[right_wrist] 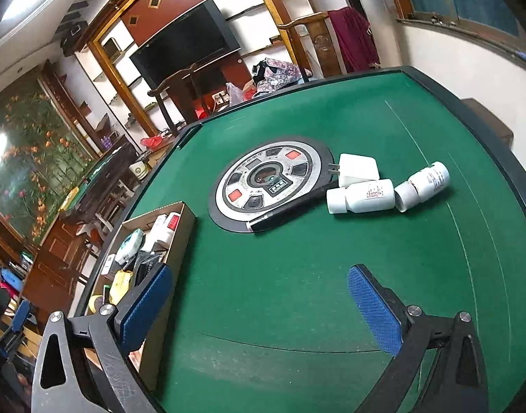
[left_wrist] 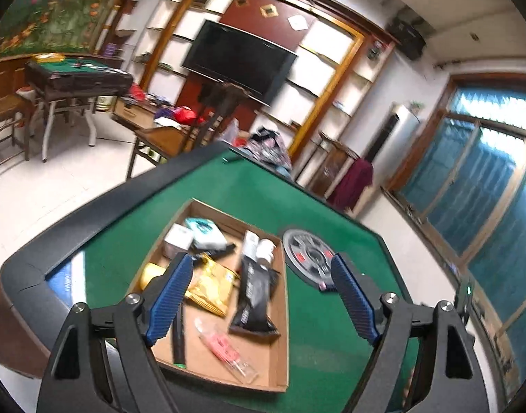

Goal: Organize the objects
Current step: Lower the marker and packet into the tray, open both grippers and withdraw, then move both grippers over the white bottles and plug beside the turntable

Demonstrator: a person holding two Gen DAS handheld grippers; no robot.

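One shallow cardboard tray (left_wrist: 278, 351) sits on the green counter (left_wrist: 318, 313) just below and ahead of our left tongs (left_wrist: 259, 289), whose blue pads stand spread with nothing between them. Inside it we see a black sachet (left_wrist: 254, 301) lying between the two pads, a gold foil packet (left_wrist: 211, 285) beside the left pad, a pink-printed clear wrapper (left_wrist: 225, 347) nearer to us, a black pen (left_wrist: 178, 330) under the left pad, a yellow roll (left_wrist: 152, 273), a small white box (left_wrist: 177, 241), a teal-and-white pack (left_wrist: 204, 232) and a white bottle (left_wrist: 265, 250) at the far end.

Our right tongs (right_wrist: 256, 296) are also spread wide and empty above bare felt. Ahead of them lie two white pill bottles (right_wrist: 363, 195) (right_wrist: 424, 184) on their sides, touching end to end, with a white plug adapter (right_wrist: 357, 168) just behind them. A black marker (right_wrist: 287, 214) rests across the edge of the round control panel (right_wrist: 268, 182) set in the counter. The tray shows to the left of these tongs, beside the left pad.
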